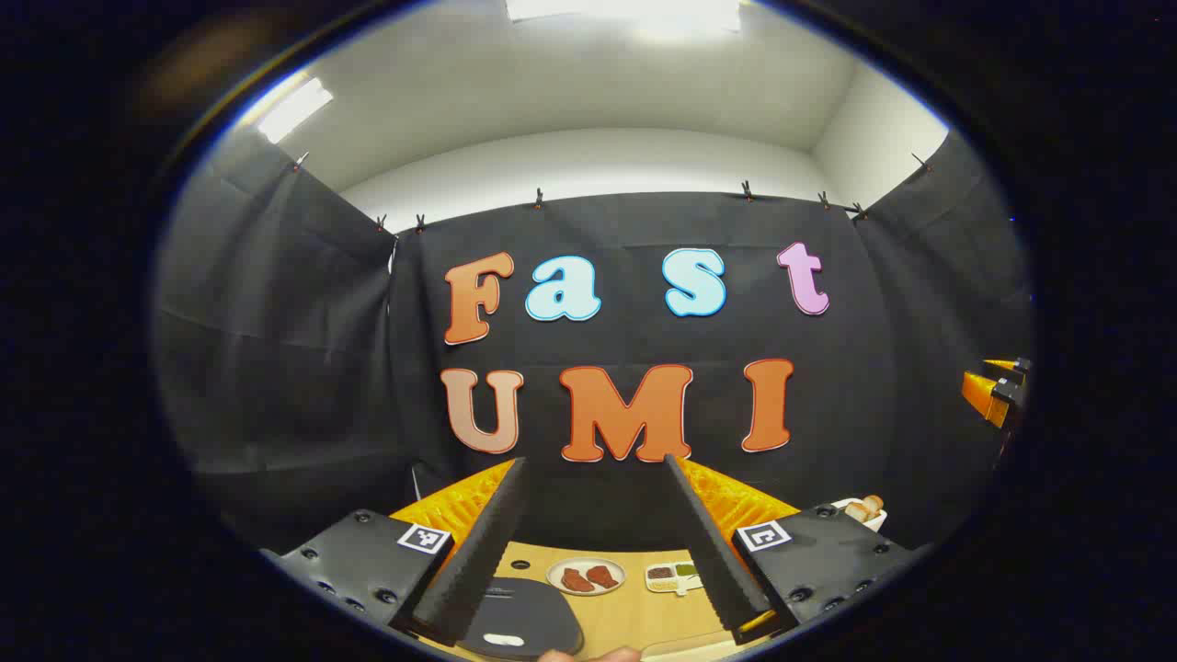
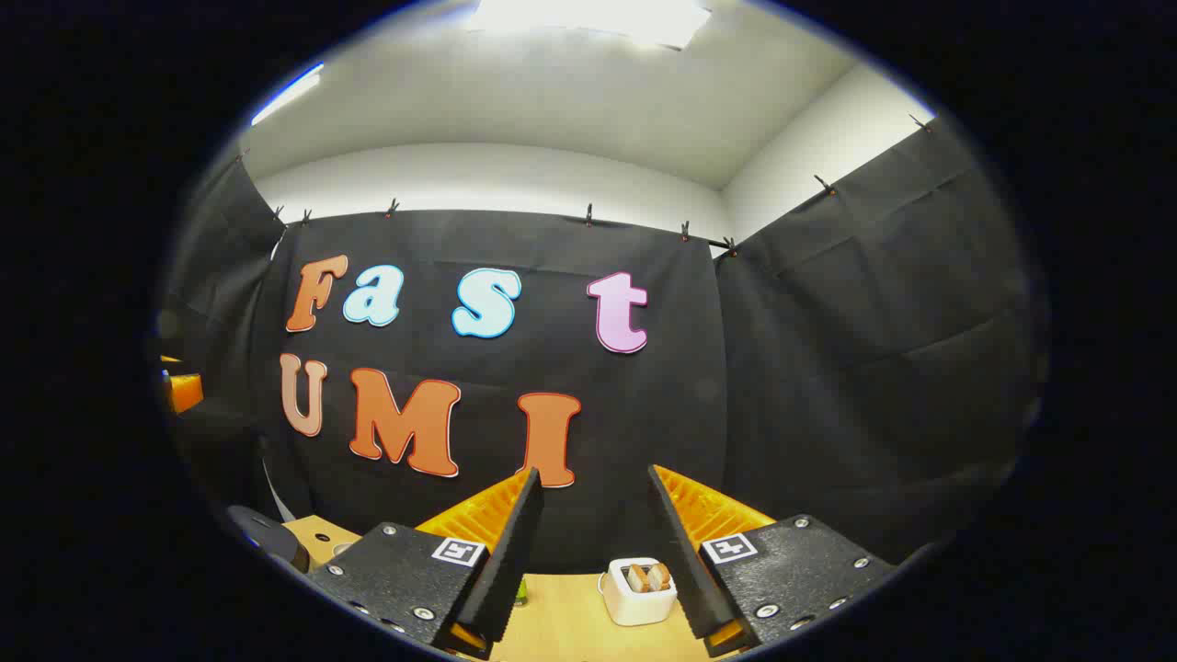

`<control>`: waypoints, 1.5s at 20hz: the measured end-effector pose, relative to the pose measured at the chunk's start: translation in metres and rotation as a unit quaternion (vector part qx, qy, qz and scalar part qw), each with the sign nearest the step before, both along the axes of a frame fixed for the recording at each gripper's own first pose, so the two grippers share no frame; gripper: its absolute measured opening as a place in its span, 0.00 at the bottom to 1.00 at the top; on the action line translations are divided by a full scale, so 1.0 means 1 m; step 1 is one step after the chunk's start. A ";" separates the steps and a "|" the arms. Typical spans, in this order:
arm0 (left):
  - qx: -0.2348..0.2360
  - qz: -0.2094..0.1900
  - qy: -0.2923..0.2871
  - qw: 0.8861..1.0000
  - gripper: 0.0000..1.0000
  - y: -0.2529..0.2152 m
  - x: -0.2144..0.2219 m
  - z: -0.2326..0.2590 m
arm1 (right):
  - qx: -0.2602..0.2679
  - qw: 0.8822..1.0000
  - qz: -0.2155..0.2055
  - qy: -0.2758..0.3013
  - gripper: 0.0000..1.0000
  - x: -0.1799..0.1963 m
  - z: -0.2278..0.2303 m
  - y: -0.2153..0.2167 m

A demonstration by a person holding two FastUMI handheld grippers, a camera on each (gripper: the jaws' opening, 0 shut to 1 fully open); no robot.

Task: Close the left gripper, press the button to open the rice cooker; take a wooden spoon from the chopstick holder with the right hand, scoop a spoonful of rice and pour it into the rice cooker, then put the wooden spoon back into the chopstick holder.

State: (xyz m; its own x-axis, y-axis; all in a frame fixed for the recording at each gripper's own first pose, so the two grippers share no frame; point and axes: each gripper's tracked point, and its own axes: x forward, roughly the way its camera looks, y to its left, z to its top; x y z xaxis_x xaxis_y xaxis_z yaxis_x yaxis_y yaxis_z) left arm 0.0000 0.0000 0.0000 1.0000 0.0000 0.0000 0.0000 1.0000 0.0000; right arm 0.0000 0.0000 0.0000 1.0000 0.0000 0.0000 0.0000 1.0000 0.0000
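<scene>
- In the left gripper view, I see my left gripper (image 1: 596, 460) raised high and aimed at the wall; its jaws are spread apart and nothing is between them.
- Low between the fingers lies the wooden table (image 1: 634, 611), and on it the cooker (image 1: 519, 616), a dark rounded body with a pale button (image 1: 503, 639) at its near edge. The lid looks down.
- Behind the cooker is a plate (image 1: 586, 576) with reddish pieces, and just beside it, to the right, a small tray (image 1: 673, 576) with compartments.
- At the right, past the finger, I see the holder (image 1: 864, 511), white, with wooden ends standing out of it.
- At the far right edge the right gripper (image 1: 998, 391) shows partly.
- In the right gripper view, my right gripper (image 2: 593, 483) is also raised, jaws released and empty.
- Between its fingers the holder (image 2: 637, 588) stands on the table (image 2: 570, 625), with wooden tops in it; I cannot tell which one is the spoon.
- At the lower left edge I see a part of the cooker (image 2: 267, 538).
</scene>
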 end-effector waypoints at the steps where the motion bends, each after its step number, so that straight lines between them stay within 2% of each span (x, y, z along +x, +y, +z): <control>1: 0.003 -0.006 -0.006 1.000 0.93 0.012 0.005 0.002 | -0.001 1.000 -0.004 0.008 0.71 -0.003 -0.002 0.012; 4: -0.009 -0.034 -0.013 0.999 0.96 0.027 0.016 -0.003 | -0.007 1.000 -0.025 0.016 0.75 -0.014 0.003 0.035; 7: -0.014 -0.039 -0.002 0.999 1.00 0.039 0.025 -0.013 | -0.020 1.000 -0.018 0.012 0.75 -0.021 0.010 0.053; 13: -0.027 -0.009 0.009 1.000 1.00 0.037 0.025 -0.020 | -0.032 0.999 0.006 0.008 0.75 -0.006 0.014 0.051; 17: -0.019 -0.001 0.006 1.000 1.00 0.031 0.029 -0.014 | -0.031 0.999 0.015 0.007 0.75 0.001 0.007 0.043; 19: -0.014 0.000 0.006 1.000 1.00 0.025 0.030 -0.013 | -0.029 0.999 0.020 0.011 0.80 0.006 0.001 0.043; 20: -0.012 -0.001 0.006 1.000 1.00 0.022 0.033 -0.013 | -0.029 0.999 0.024 0.012 0.87 0.006 -0.002 0.044; 21: -0.010 -0.003 0.007 1.000 1.00 0.020 0.033 -0.013 | -0.030 0.999 0.027 0.015 0.85 0.008 -0.005 0.045; 26: 0.000 -0.006 0.011 1.000 1.00 0.010 0.035 -0.016 | -0.035 0.998 0.038 0.023 0.90 0.010 -0.017 0.053; 28: 0.005 -0.006 0.013 1.000 0.94 0.009 0.033 -0.016 | -0.037 0.998 0.040 0.026 0.90 0.009 -0.022 0.055; 29: 0.007 -0.001 0.011 1.000 1.00 0.011 0.034 -0.018 | -0.039 0.998 0.041 0.028 0.90 0.007 -0.025 0.055; 30: 0.008 -0.002 0.013 1.000 0.87 0.011 0.034 -0.019 | -0.040 0.998 0.039 0.031 0.91 0.005 -0.027 0.054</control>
State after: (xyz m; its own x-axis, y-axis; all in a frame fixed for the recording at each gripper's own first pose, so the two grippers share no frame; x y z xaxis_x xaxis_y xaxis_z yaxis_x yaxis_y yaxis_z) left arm 0.0338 0.0111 -0.0190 0.9997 -0.0031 -0.0259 0.0035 0.9999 0.0157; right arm 0.0050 0.0544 -0.0266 0.9950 0.0762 -0.0650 -0.0812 0.9937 -0.0772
